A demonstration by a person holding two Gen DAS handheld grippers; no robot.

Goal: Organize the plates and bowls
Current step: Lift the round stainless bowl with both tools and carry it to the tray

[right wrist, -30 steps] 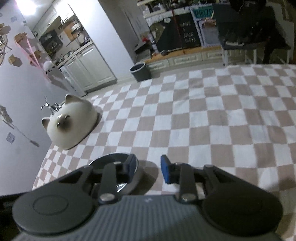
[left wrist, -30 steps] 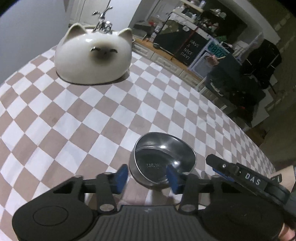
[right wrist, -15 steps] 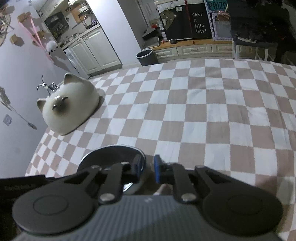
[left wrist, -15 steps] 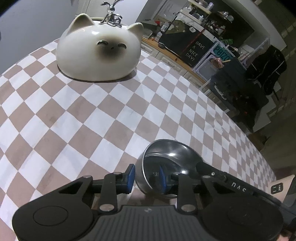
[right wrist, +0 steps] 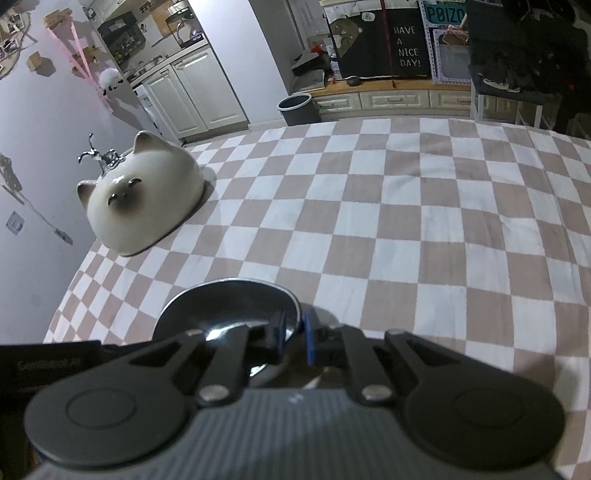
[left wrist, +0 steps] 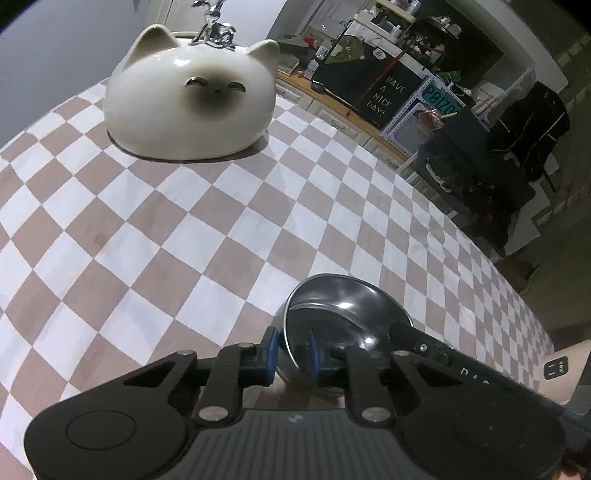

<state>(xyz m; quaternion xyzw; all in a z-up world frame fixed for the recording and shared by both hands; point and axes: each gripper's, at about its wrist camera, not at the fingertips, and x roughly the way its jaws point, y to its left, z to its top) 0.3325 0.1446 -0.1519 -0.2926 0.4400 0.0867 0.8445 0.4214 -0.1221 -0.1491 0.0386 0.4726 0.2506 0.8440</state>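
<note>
A small steel bowl (left wrist: pixel 343 314) sits tilted at the near edge of the checkered table; it also shows in the right wrist view (right wrist: pixel 229 306). My left gripper (left wrist: pixel 291 354) is shut on the bowl's left rim, one blue pad outside and one inside. My right gripper (right wrist: pixel 293 336) is shut on the bowl's right rim in the same way. The right gripper's body shows at the bowl's right side in the left wrist view (left wrist: pixel 436 350).
A white ceramic cat-shaped dish (left wrist: pixel 192 107) stands upside down at the far left of the table; it also shows in the right wrist view (right wrist: pixel 142 206). A small chrome figure (left wrist: pixel 214 26) is behind it. The checkered tablecloth (right wrist: pixel 406 229) stretches right. Cabinets and a bin (right wrist: pixel 299 109) stand beyond.
Both grippers have closed from open onto the bowl's opposite rims. The bowl has tilted and both cameras have moved in closer to it.
</note>
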